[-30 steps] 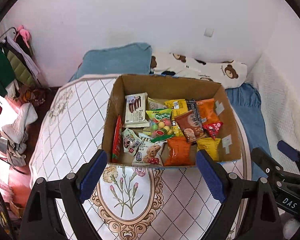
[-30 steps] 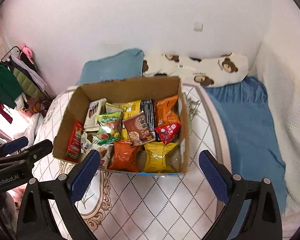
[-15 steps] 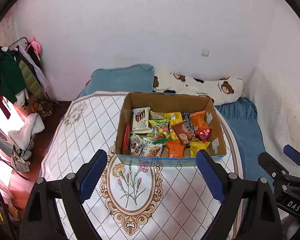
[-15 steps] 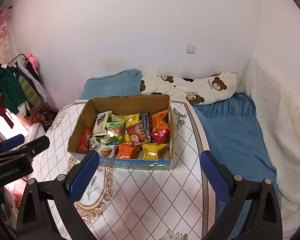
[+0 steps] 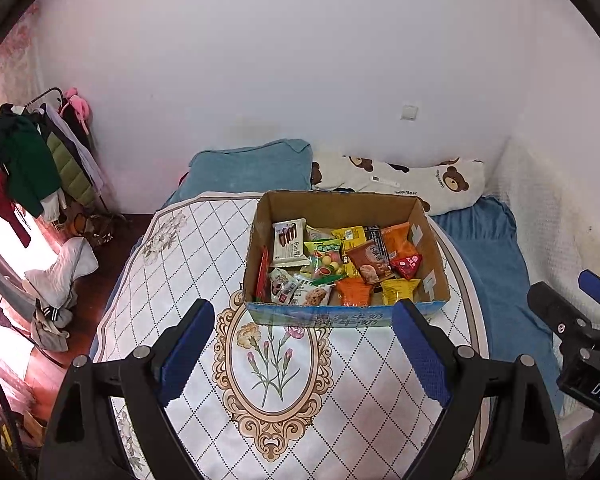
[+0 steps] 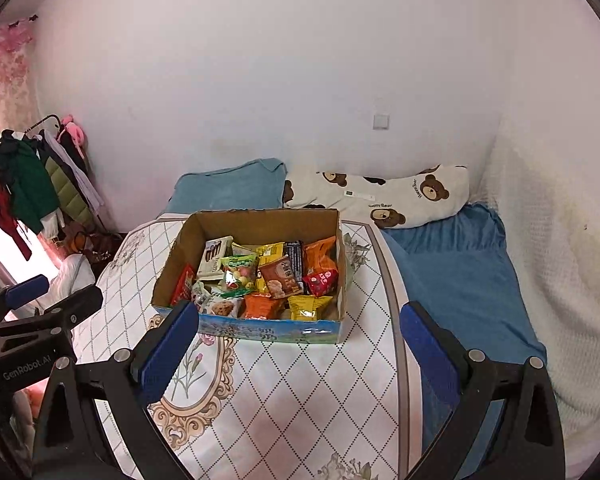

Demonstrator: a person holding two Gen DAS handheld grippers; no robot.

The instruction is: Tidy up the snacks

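Observation:
An open cardboard box [image 5: 340, 205] sits on the patterned bed cover, filled with several snack packets. Among them are a white wafer pack [image 5: 287, 240], a green candy bag [image 5: 326, 256], a brown pack [image 5: 370, 261], an orange pack [image 5: 398, 238] and a yellow pack [image 5: 400, 290]. My left gripper [image 5: 300, 320] hovers open and empty, back from the box's near wall. In the right wrist view the box [image 6: 260, 225] lies ahead and slightly left. My right gripper [image 6: 300, 316] is also open, with nothing between its fingers.
The quilted white cover [image 5: 276, 412] with a floral medallion spreads beneath both grippers. A blue pillow [image 5: 252, 168] and a bear-print pillow [image 5: 420, 184] lie behind the box. A blue sheet [image 6: 460, 280] and white blanket lie to the right, a clothes rack [image 5: 32, 168] to the left.
Both grippers have drawn back and risen, so the box looks smaller and farther away. Their jaws stay just as wide. The box and snacks have not moved.

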